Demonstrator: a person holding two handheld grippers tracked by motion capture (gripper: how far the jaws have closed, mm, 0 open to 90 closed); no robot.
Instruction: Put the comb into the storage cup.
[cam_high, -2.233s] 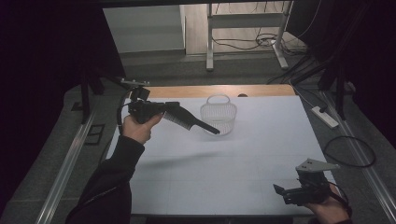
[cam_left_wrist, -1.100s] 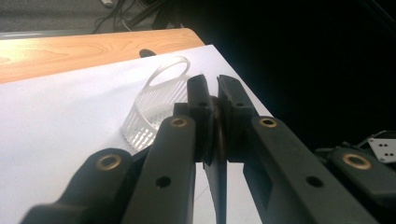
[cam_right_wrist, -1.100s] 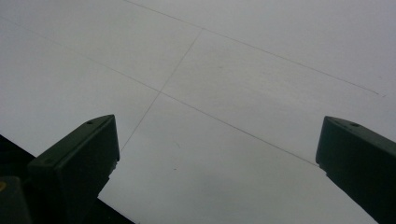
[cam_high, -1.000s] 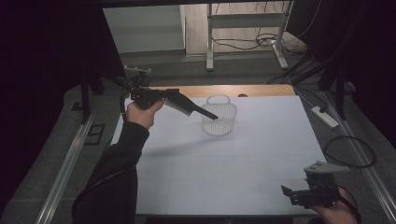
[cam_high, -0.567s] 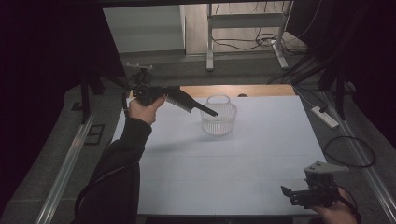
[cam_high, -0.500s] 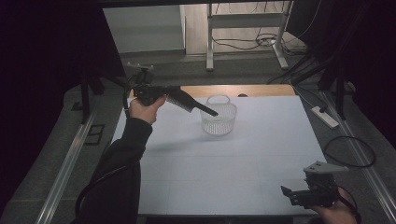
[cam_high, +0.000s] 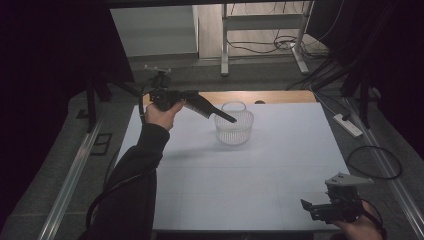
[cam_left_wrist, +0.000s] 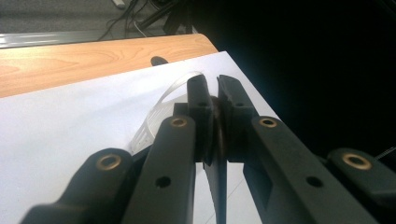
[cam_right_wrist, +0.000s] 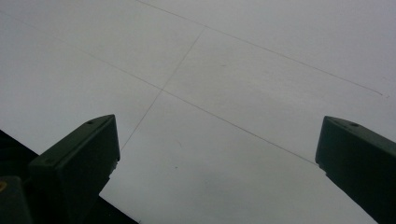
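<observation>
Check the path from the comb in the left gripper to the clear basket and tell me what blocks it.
Nothing visible does. The left gripper holds the black comb in the air, its tip over the near rim of the clear basket. The basket's handle arches across the far side. The right gripper is open at the table's near right corner.

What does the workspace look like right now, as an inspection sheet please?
Surface: white table, wooden strip along the far edge.
Job's things: black comb, tip over the clear mesh basket.
Clutter: nothing seen on the table.
Grippers: left tool shut on the comb, raised; right tool open and idle at the near right corner.
Cables: black loop and power strip on the floor at right.
Surroundings: metal frame legs behind, dark curtains.
</observation>
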